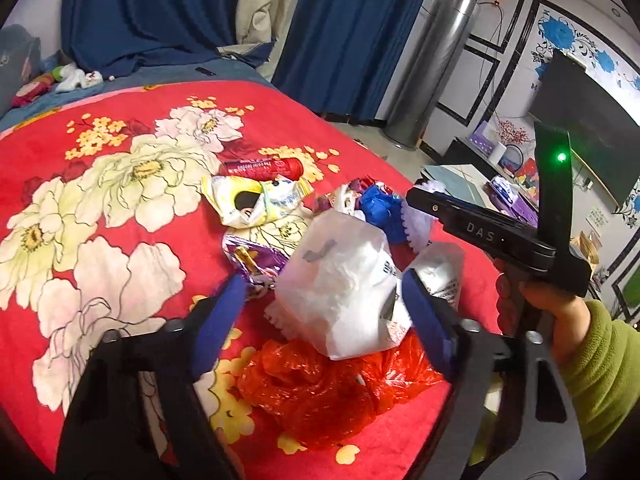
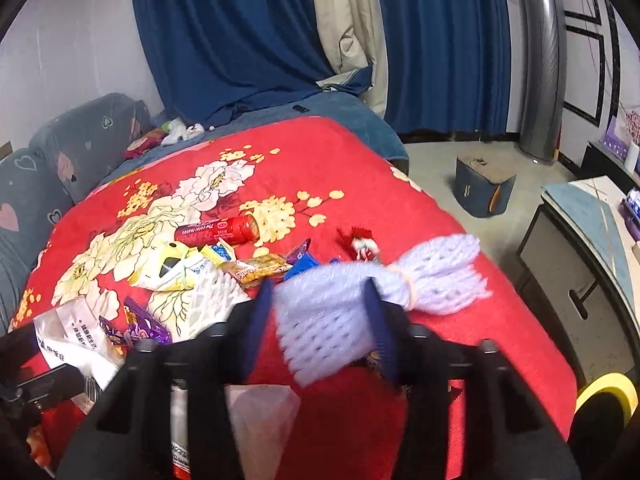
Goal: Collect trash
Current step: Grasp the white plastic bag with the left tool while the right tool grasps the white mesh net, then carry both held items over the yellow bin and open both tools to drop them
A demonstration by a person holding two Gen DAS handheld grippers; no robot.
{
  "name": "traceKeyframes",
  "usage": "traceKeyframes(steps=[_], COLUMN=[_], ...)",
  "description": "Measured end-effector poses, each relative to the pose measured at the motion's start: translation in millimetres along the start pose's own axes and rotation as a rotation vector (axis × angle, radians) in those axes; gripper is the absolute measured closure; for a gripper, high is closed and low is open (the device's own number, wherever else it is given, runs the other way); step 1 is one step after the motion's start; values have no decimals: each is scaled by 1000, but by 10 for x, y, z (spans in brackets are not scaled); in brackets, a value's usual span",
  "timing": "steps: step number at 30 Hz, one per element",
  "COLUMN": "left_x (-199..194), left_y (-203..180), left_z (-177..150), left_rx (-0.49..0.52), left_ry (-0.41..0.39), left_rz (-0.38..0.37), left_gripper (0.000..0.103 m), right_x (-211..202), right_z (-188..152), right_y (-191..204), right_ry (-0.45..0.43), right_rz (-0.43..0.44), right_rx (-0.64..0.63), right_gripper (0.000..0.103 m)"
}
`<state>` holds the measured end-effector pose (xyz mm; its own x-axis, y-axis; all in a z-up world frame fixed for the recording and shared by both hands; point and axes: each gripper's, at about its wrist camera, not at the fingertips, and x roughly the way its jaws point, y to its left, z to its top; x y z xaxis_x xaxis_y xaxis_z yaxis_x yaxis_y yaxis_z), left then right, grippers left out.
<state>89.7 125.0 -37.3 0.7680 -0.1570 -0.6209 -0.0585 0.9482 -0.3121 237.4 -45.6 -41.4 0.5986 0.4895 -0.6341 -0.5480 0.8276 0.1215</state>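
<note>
Two grippers are down over the trash heap on the red floral blanket [image 1: 120,208]. Closest in, the left gripper [image 1: 324,300] has its blue fingers [image 1: 218,316] either side of a white plastic bag [image 1: 340,280], the right one touching the bag's crumpled edge, the left one apart from it with blanket showing in the gap, so the fingers sit fairly wide and are not clamped. Just below the bag lies a crumpled orange-red plastic bag [image 1: 312,384], right under the gripper body. Over on the right wrist view, the right gripper [image 2: 320,312] has its fingers narrowed onto a white foam fruit net [image 2: 340,304], pads pressing both sides of it; the net's tied-off end flares out beyond the fingers toward the blanket's right edge. A hand in a green sleeve [image 1: 600,364] carries that gripper. Moving further out, a purple foil wrapper [image 1: 256,260] lies just left of the white bag, a blue wrapper [image 1: 380,208] behind it, then a yellow and white snack packet [image 1: 248,200], and beyond that a red tube [image 1: 264,168] lying on its side. Far back, blue curtains [image 1: 160,12] hang behind the bed, with a silver column [image 1: 432,68] standing on the floor to the right.
</note>
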Motion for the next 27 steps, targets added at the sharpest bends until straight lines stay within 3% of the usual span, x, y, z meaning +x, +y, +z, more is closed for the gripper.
traceKeyframes(steps=[2, 6, 9, 19, 27], left_x=[-2, -31, -71, -245, -309], left_y=[-15, -60, -89, -187, -508], left_z=[-10, -25, -29, 61, 187], left_rx=[0, 13, 18, 25, 92], left_ry=[0, -11, -23, -90, -142], left_rz=[-5, -2, -9, -23, -36], left_gripper=[48, 59, 76, 82, 82], right_x=[-25, -115, -235, -759, -1189], right_z=[-24, -71, -106, -190, -334], right_y=[-22, -100, -175, -443, -629], right_ry=[-3, -17, -40, -138, -172], right_rz=[13, 35, 49, 55, 29], right_rx=[9, 42, 66, 117, 95], right_gripper=[85, 90, 91, 91, 91])
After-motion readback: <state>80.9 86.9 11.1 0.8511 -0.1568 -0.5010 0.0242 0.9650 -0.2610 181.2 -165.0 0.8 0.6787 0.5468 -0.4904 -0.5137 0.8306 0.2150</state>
